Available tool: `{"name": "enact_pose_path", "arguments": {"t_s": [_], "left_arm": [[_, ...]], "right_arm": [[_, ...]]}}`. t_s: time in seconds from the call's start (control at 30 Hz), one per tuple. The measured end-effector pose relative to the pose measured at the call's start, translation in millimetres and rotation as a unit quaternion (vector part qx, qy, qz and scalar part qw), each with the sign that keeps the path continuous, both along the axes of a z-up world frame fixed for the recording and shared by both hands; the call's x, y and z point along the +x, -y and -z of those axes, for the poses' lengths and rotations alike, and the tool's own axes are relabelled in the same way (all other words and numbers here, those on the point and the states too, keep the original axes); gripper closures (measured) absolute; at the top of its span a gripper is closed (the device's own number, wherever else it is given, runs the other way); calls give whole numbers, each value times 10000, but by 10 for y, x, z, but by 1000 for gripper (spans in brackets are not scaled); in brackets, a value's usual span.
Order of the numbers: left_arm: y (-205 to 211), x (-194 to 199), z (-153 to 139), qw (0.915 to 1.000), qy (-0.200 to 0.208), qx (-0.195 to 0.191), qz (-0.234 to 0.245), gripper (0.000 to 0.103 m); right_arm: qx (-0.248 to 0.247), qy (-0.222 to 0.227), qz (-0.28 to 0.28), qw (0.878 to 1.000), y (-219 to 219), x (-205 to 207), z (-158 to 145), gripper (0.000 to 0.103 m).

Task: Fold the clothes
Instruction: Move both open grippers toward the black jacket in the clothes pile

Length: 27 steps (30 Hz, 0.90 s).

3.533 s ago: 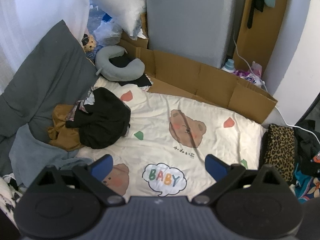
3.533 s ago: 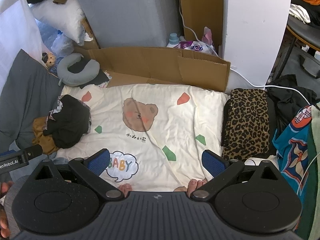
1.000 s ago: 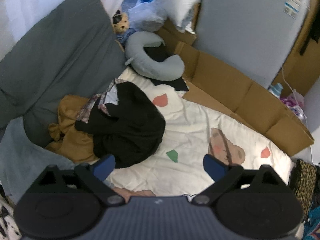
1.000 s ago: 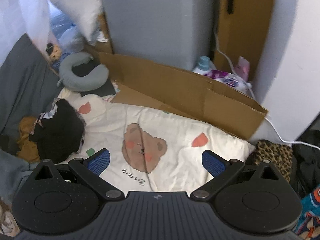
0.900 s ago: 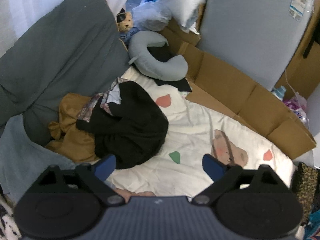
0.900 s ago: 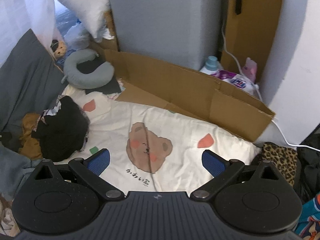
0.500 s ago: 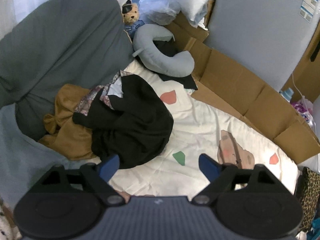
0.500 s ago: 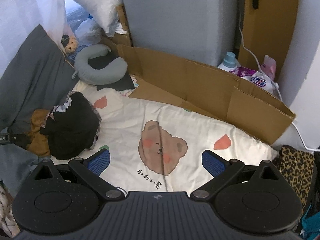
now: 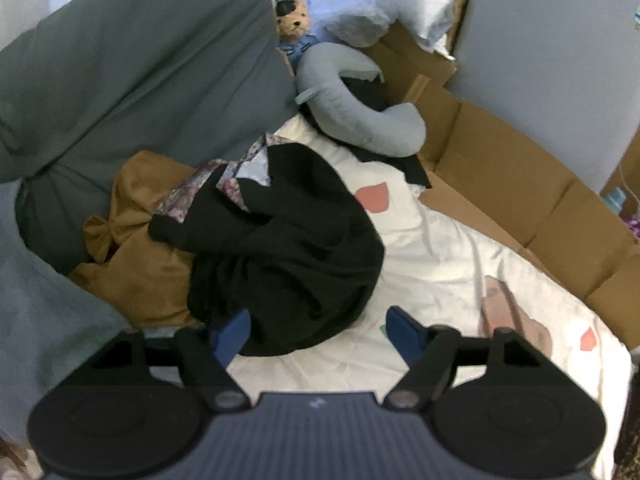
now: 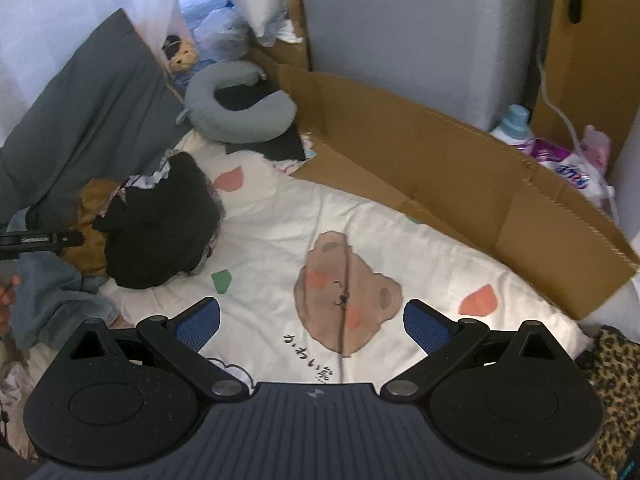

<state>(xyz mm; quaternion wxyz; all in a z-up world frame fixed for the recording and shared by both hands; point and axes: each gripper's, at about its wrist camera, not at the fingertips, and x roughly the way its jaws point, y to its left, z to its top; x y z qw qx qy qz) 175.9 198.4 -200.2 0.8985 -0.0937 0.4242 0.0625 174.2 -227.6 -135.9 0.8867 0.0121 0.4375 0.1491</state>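
Observation:
A crumpled black garment (image 9: 288, 252) lies on top of a clothes pile with a brown garment (image 9: 136, 240) and a floral one (image 9: 188, 192), on the left of a white bear-print sheet (image 9: 432, 248). My left gripper (image 9: 318, 330) is open and empty, right at the near edge of the black garment. In the right wrist view the black garment (image 10: 160, 224) lies far left; my right gripper (image 10: 312, 326) is open and empty above the sheet's bear print (image 10: 344, 292).
A grey blanket (image 9: 120, 80) rises on the left. A grey neck pillow (image 9: 352, 108) and a teddy bear (image 9: 292, 20) sit behind the pile. A cardboard wall (image 10: 460, 168) borders the sheet's far side. A leopard-print cloth (image 10: 612, 392) lies at the right.
My left gripper moved forward and left, down to the black garment, and its fingers stand a little closer together. My right gripper swung left and forward over the sheet.

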Motion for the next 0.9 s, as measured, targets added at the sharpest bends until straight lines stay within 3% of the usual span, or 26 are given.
{"name": "enact_pose_path", "arguments": {"t_s": [0.17, 0.5, 0.9], "left_arm": [[-116, 39, 209, 9999, 135, 67, -65, 32], [-355, 233, 488, 9987, 459, 64, -234, 33], [-333, 740, 656, 9971, 684, 342, -15, 32]], "right_arm": [[206, 22, -349, 9992, -139, 12, 229, 2], [475, -82, -396, 9981, -224, 54, 781, 2], [265, -96, -187, 9994, -340, 155, 1396, 2]]}}
